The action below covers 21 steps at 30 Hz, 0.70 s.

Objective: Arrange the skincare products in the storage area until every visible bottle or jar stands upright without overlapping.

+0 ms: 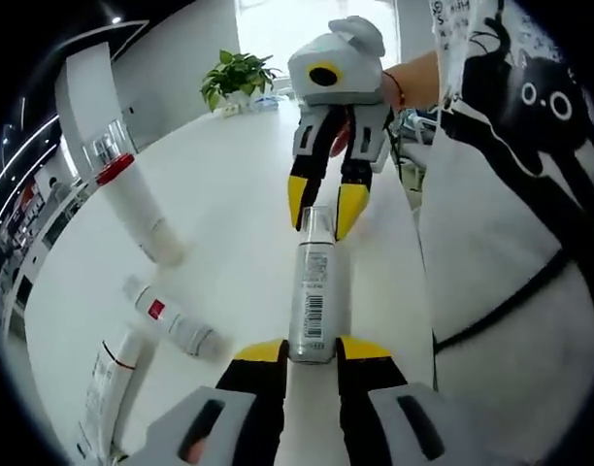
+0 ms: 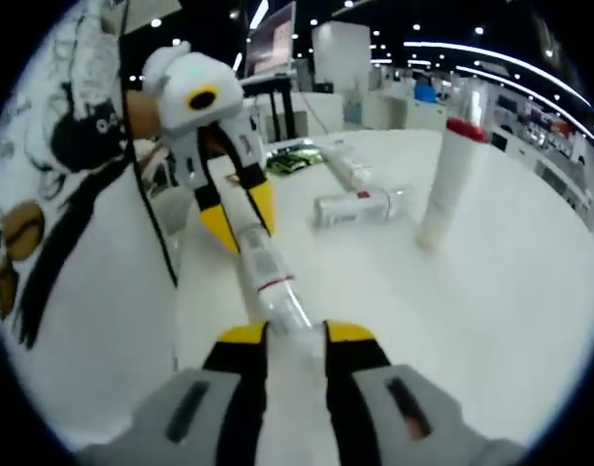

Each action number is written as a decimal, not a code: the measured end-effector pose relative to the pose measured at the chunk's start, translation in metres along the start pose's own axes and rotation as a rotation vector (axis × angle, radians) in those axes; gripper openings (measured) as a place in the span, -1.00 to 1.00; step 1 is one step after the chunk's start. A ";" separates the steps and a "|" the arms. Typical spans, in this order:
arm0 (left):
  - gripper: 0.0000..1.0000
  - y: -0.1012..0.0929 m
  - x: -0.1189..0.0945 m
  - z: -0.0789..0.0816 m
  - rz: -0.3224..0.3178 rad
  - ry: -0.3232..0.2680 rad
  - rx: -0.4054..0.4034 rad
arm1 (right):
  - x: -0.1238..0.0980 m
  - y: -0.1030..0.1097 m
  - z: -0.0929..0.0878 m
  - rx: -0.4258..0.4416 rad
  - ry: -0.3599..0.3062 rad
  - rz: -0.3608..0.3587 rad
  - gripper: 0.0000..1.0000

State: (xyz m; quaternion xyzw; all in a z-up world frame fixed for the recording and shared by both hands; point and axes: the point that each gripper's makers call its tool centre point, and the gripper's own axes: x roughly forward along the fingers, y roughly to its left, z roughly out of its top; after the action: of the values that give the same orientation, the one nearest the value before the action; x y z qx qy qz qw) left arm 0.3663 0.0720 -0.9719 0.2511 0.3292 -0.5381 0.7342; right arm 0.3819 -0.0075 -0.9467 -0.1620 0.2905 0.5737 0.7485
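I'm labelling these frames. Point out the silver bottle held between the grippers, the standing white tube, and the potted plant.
Silver bottle (image 1: 313,291): left gripper view, on its barcode label.
Standing white tube (image 2: 452,180): right gripper view, mid-body below the red band.
Potted plant (image 1: 237,76): left gripper view, on its leaves.

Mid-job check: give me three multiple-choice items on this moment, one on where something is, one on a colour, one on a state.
1. Where is the silver bottle?
A. Held between both grippers
B. Lying beside the plant
C. Standing alone on the table

2. What colour band does the upright white tube carry?
A. Green
B. Red
C. Blue

3. How is the small bottle with the red label positioned?
A. Upright
B. Stacked on another bottle
C. Lying on its side

Answers: 1 A, left gripper and right gripper pinch its ends. 2 B, red ring below its clear top. 3 C, flat on the table.
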 end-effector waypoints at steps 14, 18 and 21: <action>-0.61 0.010 -0.002 -0.008 0.040 -0.053 -0.140 | -0.004 0.006 0.074 -0.112 -0.155 0.010 -0.59; -0.61 0.009 -0.002 -0.010 0.044 -0.059 -0.161 | -0.003 0.013 0.089 -0.090 -0.213 0.037 -0.61; -0.61 0.009 0.000 -0.010 0.046 -0.053 -0.153 | 0.000 0.018 0.096 -0.133 -0.221 0.035 -0.62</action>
State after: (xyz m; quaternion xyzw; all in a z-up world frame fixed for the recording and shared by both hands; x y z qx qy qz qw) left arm 0.3723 0.0816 -0.9782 0.1874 0.3440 -0.5007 0.7719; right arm 0.3881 0.0526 -0.8704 -0.1418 0.1705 0.6190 0.7535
